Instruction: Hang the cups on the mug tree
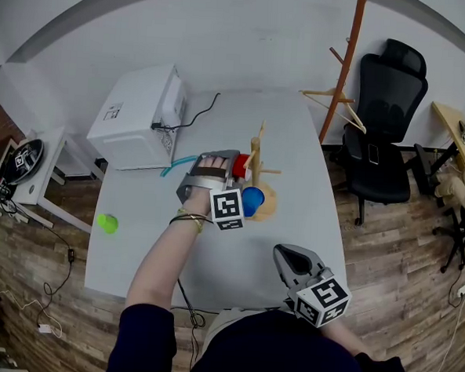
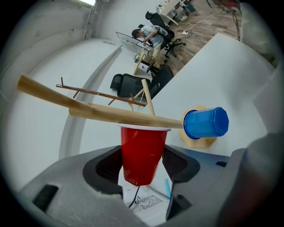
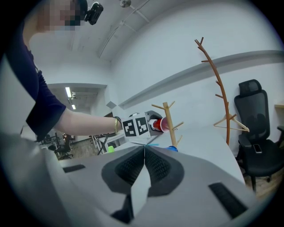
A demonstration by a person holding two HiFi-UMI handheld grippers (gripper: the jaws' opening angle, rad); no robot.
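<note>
White table (image 1: 309, 217): left gripper (image 2: 142, 165) outstretched, clamping red cup (image 2: 143, 148) against mug tree (image 2: 113, 116); right gripper (image 3: 144, 166) closed, empty.

Mug tree (image 2: 106, 114) and blue cup (image 2: 206, 123) crowd the left claw's (image 2: 142, 162) front.

Office; swivel chair (image 1: 387, 124); desks, wood floor

1. red cup (image 2: 143, 146): plastic, tapered; clamped between the jaws of the left gripper (image 2: 142, 166), rim against the tree's trunk.
2. blue cup (image 2: 206, 123): plastic, on its side by the tree's base, just right of those jaws.
3. green cup (image 1: 108, 223): small, well apart to the gripper's left.
4. mug tree (image 2: 115, 115): pale wood, pegged trunk, round base; directly ahead of the jaws.
</note>
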